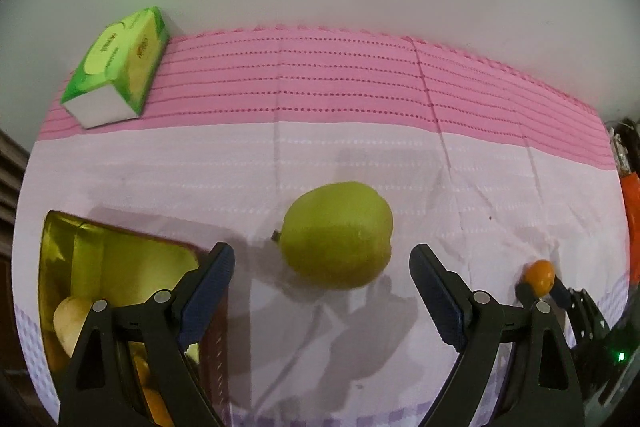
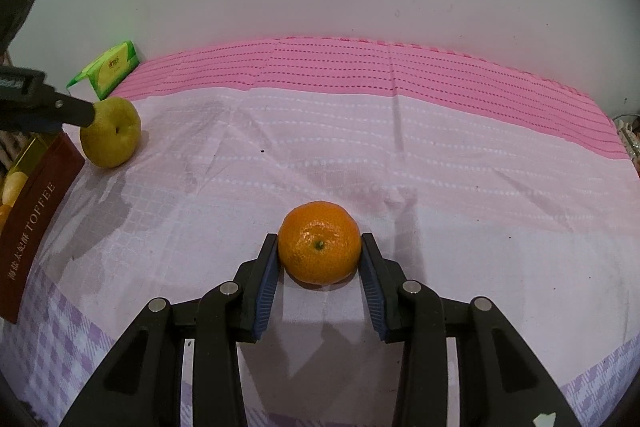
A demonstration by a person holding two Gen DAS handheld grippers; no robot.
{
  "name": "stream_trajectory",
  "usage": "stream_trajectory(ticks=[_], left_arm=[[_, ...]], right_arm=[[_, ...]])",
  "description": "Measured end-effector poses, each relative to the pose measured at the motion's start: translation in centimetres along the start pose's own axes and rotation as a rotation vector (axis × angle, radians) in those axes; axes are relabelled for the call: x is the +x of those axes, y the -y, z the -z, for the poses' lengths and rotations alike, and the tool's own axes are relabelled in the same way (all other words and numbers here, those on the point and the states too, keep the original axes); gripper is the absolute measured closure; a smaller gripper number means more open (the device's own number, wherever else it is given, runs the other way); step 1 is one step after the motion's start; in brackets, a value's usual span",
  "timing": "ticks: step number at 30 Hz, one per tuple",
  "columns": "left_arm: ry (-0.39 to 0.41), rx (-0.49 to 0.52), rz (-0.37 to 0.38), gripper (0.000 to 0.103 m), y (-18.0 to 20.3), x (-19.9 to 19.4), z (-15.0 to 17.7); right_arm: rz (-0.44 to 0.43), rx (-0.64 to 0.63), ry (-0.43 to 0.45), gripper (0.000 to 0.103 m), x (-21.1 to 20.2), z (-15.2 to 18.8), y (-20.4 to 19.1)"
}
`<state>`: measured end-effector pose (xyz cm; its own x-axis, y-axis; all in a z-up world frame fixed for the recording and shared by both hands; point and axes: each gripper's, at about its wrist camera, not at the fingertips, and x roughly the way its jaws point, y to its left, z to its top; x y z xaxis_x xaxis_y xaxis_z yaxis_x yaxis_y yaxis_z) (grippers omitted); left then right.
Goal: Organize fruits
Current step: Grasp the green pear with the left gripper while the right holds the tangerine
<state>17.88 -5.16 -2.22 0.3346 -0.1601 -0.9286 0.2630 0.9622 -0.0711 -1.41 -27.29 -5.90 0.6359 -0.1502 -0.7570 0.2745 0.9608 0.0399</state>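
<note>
A green pear (image 1: 338,235) lies on the pink cloth just ahead of my open left gripper (image 1: 322,267), whose fingers stand apart from it on both sides. The pear also shows in the right wrist view (image 2: 111,133). An orange (image 2: 319,243) sits on the cloth between the pads of my right gripper (image 2: 320,259), which touch its sides. The orange shows small in the left wrist view (image 1: 540,275). A gold-lined toffee box (image 1: 80,267) at the left holds several fruits.
A green tissue box (image 1: 120,67) stands at the back left against the white wall. The toffee box's brown side (image 2: 36,219) is at the left edge of the right wrist view. Orange clutter (image 1: 632,211) lies beyond the cloth's right edge.
</note>
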Motion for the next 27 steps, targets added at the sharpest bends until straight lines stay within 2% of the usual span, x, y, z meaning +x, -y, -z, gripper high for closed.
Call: stream_trajectory(ticks=[7, 15, 19, 27], left_arm=[[-0.049, -0.035, 0.014, 0.014, -0.5, 2.5, -0.9], [-0.062, -0.027, 0.01, 0.014, -0.2, 3.9, -0.6], [-0.044, -0.012, 0.012, 0.031, 0.0, 3.7, -0.6], [-0.034, 0.014, -0.008, 0.031, 0.5, 3.0, 0.5]], right_arm=[[0.0, 0.001, 0.0, 0.066, -0.3, 0.2, 0.1], [-0.001, 0.001, 0.0, 0.065, -0.3, 0.2, 0.1], [0.004, -0.001, -0.001, 0.065, -0.4, 0.3, -0.1], [0.012, -0.006, -0.004, 0.065, -0.1, 0.2, -0.5]])
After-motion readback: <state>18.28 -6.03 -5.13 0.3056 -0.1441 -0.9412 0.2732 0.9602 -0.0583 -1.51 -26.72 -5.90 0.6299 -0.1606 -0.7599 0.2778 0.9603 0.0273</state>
